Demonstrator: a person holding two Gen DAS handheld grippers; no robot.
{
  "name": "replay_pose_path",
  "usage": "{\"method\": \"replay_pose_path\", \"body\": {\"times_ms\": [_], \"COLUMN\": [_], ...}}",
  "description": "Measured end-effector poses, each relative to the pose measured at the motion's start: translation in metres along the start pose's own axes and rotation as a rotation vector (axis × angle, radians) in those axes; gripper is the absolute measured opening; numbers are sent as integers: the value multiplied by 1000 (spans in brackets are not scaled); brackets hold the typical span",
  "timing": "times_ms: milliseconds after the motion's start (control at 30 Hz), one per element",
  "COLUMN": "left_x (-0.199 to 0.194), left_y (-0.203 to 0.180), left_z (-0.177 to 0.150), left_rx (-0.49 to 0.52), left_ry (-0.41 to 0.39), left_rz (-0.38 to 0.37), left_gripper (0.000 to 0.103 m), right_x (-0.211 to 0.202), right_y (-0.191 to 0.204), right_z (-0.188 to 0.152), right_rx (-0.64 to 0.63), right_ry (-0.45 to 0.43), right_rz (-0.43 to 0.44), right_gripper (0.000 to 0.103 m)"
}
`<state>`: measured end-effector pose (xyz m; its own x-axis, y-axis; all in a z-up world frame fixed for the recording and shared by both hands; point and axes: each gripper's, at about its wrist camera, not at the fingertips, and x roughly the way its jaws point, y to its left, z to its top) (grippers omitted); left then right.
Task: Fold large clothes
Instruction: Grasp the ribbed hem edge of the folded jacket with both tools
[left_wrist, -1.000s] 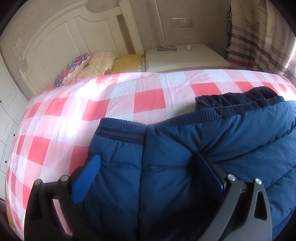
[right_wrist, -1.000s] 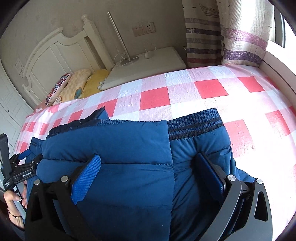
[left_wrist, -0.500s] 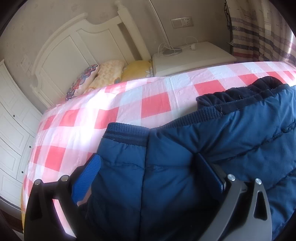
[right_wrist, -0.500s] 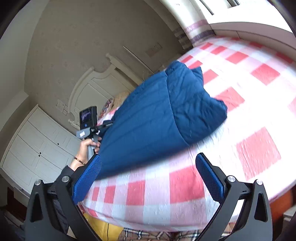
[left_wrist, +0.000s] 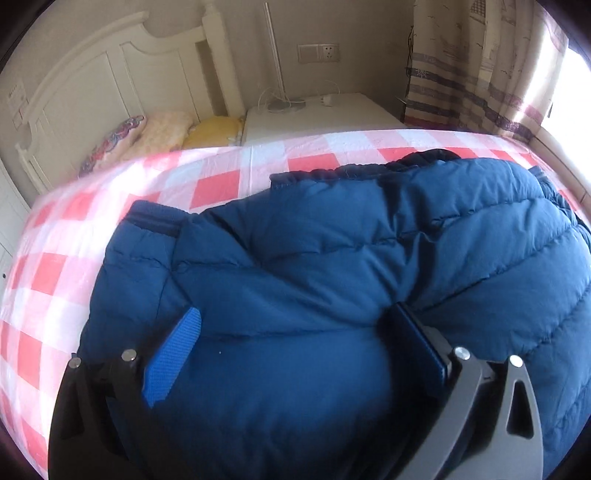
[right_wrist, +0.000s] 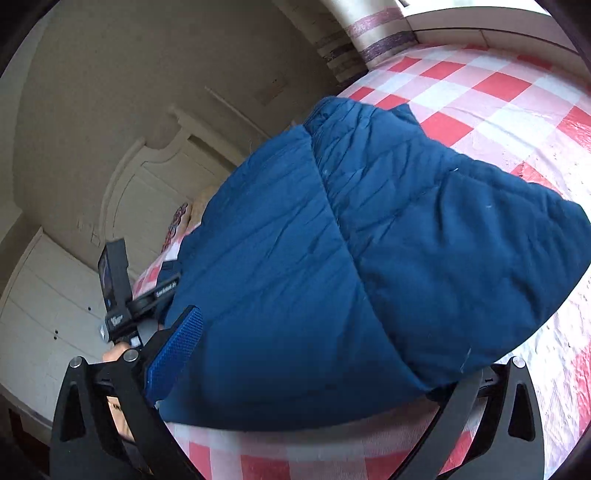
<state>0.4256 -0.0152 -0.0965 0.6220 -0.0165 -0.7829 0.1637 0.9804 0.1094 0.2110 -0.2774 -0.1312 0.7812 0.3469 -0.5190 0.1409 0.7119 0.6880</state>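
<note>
A navy quilted puffer jacket (left_wrist: 332, 258) lies bunched on the bed with the red and white checked cover (left_wrist: 221, 188). My left gripper (left_wrist: 295, 354) has its jaws wide apart, with the padded fabric bulging between the blue pads (left_wrist: 173, 354). In the right wrist view the jacket (right_wrist: 332, 258) is folded over in a thick lump. My right gripper (right_wrist: 314, 365) is open at its near edge, its right pad hidden under the fabric. The left gripper (right_wrist: 147, 295) shows beyond the jacket, held in a hand.
A white headboard (left_wrist: 110, 81) and pillows (left_wrist: 159, 129) stand at the back left. A white bedside table (left_wrist: 314, 118) with cables is behind the bed. Striped curtains (left_wrist: 480, 74) hang at the right. White cabinets (right_wrist: 44, 314) stand left of the bed.
The right gripper left the jacket, swung to a low side view, then moved back in against the jacket's edge. The jacket's right part was folded over and now bulges higher in the left view.
</note>
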Motion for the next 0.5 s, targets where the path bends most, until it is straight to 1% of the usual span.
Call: {"method": "replay_pose_path", "body": {"times_ms": [33,67,133,167,200,233,267,300,333,400,433,467,500], "left_x": [0,0,1,1,1,1,1,0,0,-3,-6,-9,-13], "left_y": [-1,-4,-9,-9,-9,-7,-5,-2,-1,-1,-4,-9,-13], "left_z": [-1,-3,-5,-5,-5,-5,-5,-5,-5,-3,-3,-1,1], "left_rx": [7,20,39,43,41,31,16,1,-6,7,31,58,79], "left_ry": [-4,-11,-22,-25,-28,-28,-28,-27,-25,-18,-12,-7,-9], "left_rz": [10,24,50,62,74,83,94,101,96,85,80,83,102], "left_gripper": [102,102,102,102,102,102,101,101,101,101,102,102,102], "right_x": [0,2,17,27,31,33,32,27,20,-4,-17,-29,-39], "right_y": [-3,-4,1,5,4,-2,-12,-17,-17,-9,-7,-4,-5], "right_z": [5,9,21,27,28,29,29,27,24,15,10,2,-5], "right_rx": [57,97,98,72,67,96,121,126,103,21,-13,-44,-71], "right_ry": [-52,-83,-92,-81,-81,-92,-110,-131,-147,-179,-193,-202,-204], "right_rz": [5,5,-4,-2,7,20,72,123,133,125,133,136,131], "right_gripper": [99,99,99,89,76,49,37,34,33,32,32,32,32]}}
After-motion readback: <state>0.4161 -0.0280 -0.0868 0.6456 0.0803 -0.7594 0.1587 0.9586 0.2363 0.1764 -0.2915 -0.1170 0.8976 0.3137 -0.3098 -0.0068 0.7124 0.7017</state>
